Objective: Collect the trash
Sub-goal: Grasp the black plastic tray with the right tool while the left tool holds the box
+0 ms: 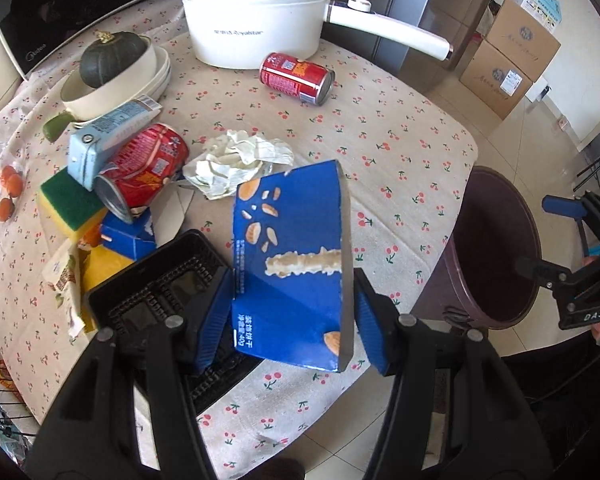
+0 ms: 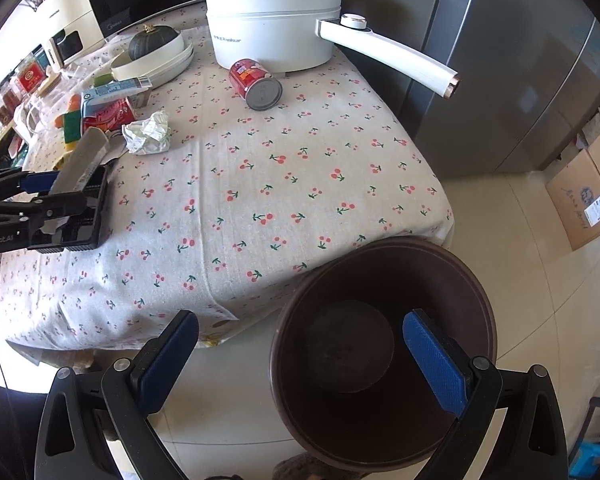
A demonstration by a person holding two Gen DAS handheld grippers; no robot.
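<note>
Box (image 1: 288,264), blue, sits clenched in the left claw (image 1: 294,318) above the counter (image 1: 400,168), beside the bin (image 2: 384,344). Carry it level over the bin's mouth before letting go; the right claw (image 2: 300,364) hangs released there.

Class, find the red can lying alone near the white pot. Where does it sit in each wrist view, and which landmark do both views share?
Left wrist view: the lone red can lies upper centre, just below the white pot.
Right wrist view: the can lies upper centre-left, its metal end facing the camera.
Shared landmark: the white pot, with its long handle.
</note>
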